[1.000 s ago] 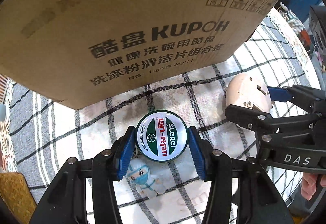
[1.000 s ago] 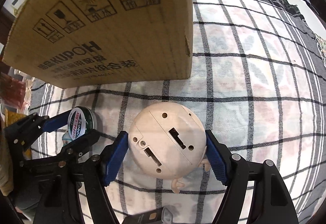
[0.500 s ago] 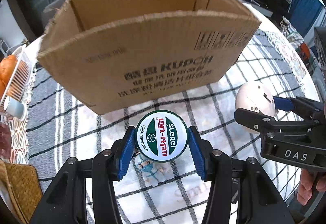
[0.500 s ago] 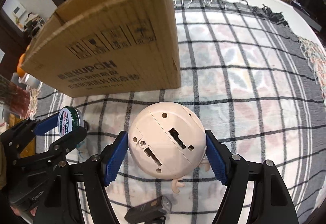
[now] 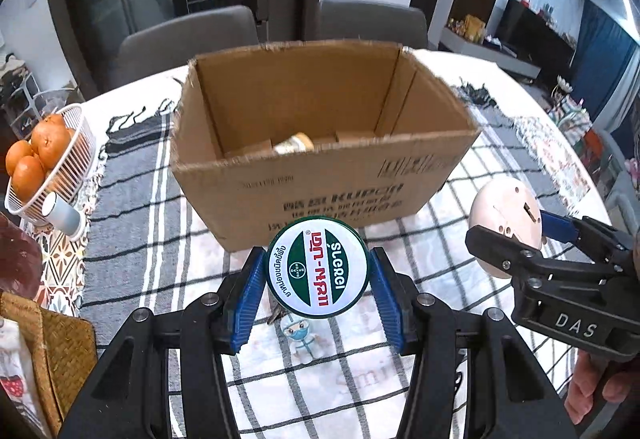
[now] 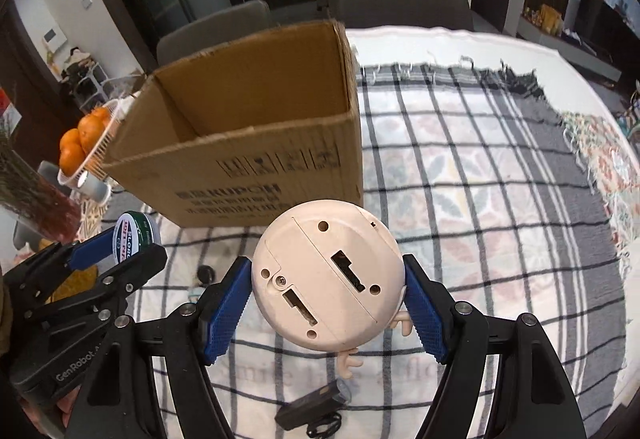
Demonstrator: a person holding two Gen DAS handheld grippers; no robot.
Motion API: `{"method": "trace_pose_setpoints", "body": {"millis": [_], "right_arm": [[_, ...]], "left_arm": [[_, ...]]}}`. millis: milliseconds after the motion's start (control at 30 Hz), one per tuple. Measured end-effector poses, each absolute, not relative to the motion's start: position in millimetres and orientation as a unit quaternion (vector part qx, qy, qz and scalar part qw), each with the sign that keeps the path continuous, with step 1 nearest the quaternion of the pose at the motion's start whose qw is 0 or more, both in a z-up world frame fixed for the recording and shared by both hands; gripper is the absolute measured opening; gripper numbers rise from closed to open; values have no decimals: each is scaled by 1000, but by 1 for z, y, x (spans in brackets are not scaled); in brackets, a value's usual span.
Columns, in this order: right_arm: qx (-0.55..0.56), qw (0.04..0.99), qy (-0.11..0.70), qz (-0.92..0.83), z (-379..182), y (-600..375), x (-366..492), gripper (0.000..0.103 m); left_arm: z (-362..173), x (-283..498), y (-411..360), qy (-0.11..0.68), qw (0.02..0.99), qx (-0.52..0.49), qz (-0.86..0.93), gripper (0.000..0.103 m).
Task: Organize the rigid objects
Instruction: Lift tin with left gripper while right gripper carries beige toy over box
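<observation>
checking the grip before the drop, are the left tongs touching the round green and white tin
Touching. In the left wrist view both blue pads of the left tongs press against the sides of the round green and white tin, with no gap.

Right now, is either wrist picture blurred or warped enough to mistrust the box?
Left wrist view: the cardboard box looks smeared, its printing hard to read, while the round tin stays sharp. Right wrist view: box print also blurred, the pale round toy crisp. Both views bend straight lines near the edges.

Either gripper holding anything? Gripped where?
Left gripper: round tin, pinched across its rim. Right gripper: cream round toy, pinched at opposite sides, underside facing camera.
</observation>
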State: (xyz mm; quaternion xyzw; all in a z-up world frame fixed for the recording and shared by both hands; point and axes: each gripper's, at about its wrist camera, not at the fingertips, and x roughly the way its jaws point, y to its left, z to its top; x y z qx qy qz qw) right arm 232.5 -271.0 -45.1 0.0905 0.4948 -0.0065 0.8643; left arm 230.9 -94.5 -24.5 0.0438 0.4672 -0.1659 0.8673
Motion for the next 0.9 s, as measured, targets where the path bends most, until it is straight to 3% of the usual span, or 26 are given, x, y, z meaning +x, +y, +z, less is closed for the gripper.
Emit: {"method": "trace_pose_setpoints", "body": {"millis": [400, 900], "right_arm": [[67, 901, 428, -5, 7, -255, 228, 74], [59, 915, 400, 13, 36, -244, 252, 74]], "left_arm": [[16, 228, -80, 421, 891, 24, -169, 51], [39, 252, -74, 403, 900, 29, -162, 51]]}}
